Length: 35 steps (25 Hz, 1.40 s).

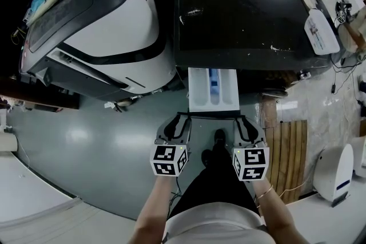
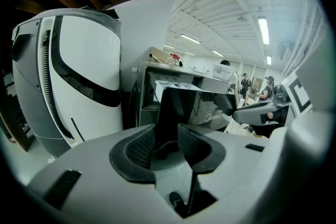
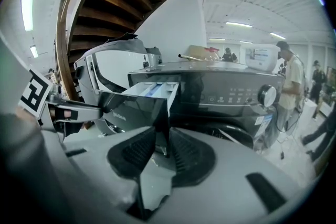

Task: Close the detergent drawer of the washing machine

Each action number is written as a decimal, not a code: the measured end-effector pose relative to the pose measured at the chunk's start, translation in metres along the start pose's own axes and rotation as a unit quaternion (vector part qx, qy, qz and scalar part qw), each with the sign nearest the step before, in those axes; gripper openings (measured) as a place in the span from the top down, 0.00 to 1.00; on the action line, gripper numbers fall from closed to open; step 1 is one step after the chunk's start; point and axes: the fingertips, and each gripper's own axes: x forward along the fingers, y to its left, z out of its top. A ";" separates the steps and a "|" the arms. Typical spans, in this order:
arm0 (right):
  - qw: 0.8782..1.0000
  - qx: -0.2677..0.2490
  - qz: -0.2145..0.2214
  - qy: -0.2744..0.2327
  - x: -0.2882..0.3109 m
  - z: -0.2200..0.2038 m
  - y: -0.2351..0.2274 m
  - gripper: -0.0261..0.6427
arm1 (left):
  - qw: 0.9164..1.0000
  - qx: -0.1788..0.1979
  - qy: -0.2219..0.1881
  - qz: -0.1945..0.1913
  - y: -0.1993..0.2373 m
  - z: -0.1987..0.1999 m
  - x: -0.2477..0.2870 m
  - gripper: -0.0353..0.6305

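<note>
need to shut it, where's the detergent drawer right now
In the head view the detergent drawer sticks out open from the dark washing machine, centre frame, with its front panel gripped at either end by the left tool and right tool.

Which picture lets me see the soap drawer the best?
The head view: it looks straight down into the open drawer, showing its white compartments. The right gripper view shows it from the side, sticking out of the washer. The left gripper view shows only its dark front panel.
</note>
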 end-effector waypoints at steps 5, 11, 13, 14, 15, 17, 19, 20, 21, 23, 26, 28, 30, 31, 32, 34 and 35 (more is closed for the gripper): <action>1.000 0.001 0.002 0.000 0.003 0.002 0.000 0.83 | 1.000 0.000 0.000 0.001 0.001 0.002 0.002 0.76; 1.000 0.000 -0.001 -0.003 0.006 0.005 -0.001 0.83 | 1.000 -0.001 -0.002 0.006 0.003 0.004 0.005 0.76; 1.000 -0.002 -0.002 -0.004 0.008 0.007 -0.003 0.83 | 1.000 -0.003 -0.003 0.008 0.004 0.007 0.008 0.76; 1.000 -0.003 -0.001 -0.004 0.009 0.008 -0.004 0.83 | 1.000 -0.004 -0.004 0.009 0.004 0.008 0.009 0.76; 1.000 -0.003 -0.001 -0.004 0.010 0.009 -0.004 0.83 | 1.000 -0.004 -0.004 0.009 0.004 0.009 0.010 0.76; 1.000 -0.003 -0.001 -0.005 0.012 0.011 -0.005 0.83 | 1.000 -0.004 -0.005 0.010 0.005 0.010 0.012 0.76; 1.000 -0.003 -0.002 -0.004 0.014 0.012 -0.005 0.83 | 1.000 -0.005 -0.005 0.011 0.006 0.011 0.013 0.76; 1.000 -0.003 -0.002 -0.004 0.014 0.013 -0.005 0.83 | 1.000 -0.006 -0.005 0.012 0.006 0.012 0.014 0.76; 1.000 -0.003 -0.002 -0.003 0.015 0.013 -0.006 0.83 | 1.000 -0.006 -0.005 0.013 0.007 0.013 0.015 0.76; 1.000 -0.003 -0.001 -0.002 0.017 0.015 -0.006 0.83 | 1.000 -0.006 -0.006 0.014 0.008 0.014 0.017 0.76; 1.000 -0.002 -0.002 -0.002 0.019 0.017 -0.008 0.83 | 1.000 -0.005 -0.006 0.014 0.009 0.016 0.019 0.76; 1.000 0.000 -0.002 -0.002 0.021 0.018 -0.008 0.83 | 1.000 -0.005 -0.005 0.014 0.009 0.017 0.021 0.76; 1.000 0.002 -0.002 -0.002 0.023 0.019 -0.009 0.83 | 1.000 -0.005 -0.005 0.015 0.010 0.019 0.022 0.76; 1.000 0.003 -0.002 -0.002 0.023 0.020 -0.010 0.83 | 1.000 -0.005 -0.006 0.016 0.011 0.020 0.023 0.76; 1.000 0.004 -0.002 -0.002 0.024 0.022 -0.010 0.83 | 1.000 -0.006 -0.006 0.017 0.011 0.021 0.024 0.76; 1.000 0.003 -0.002 -0.003 0.026 0.024 -0.011 0.83 | 1.000 -0.007 -0.007 0.018 0.012 0.023 0.027 0.76; 1.000 0.003 -0.002 -0.004 0.028 0.024 -0.012 0.83 | 1.000 -0.006 -0.007 0.018 0.012 0.023 0.028 0.76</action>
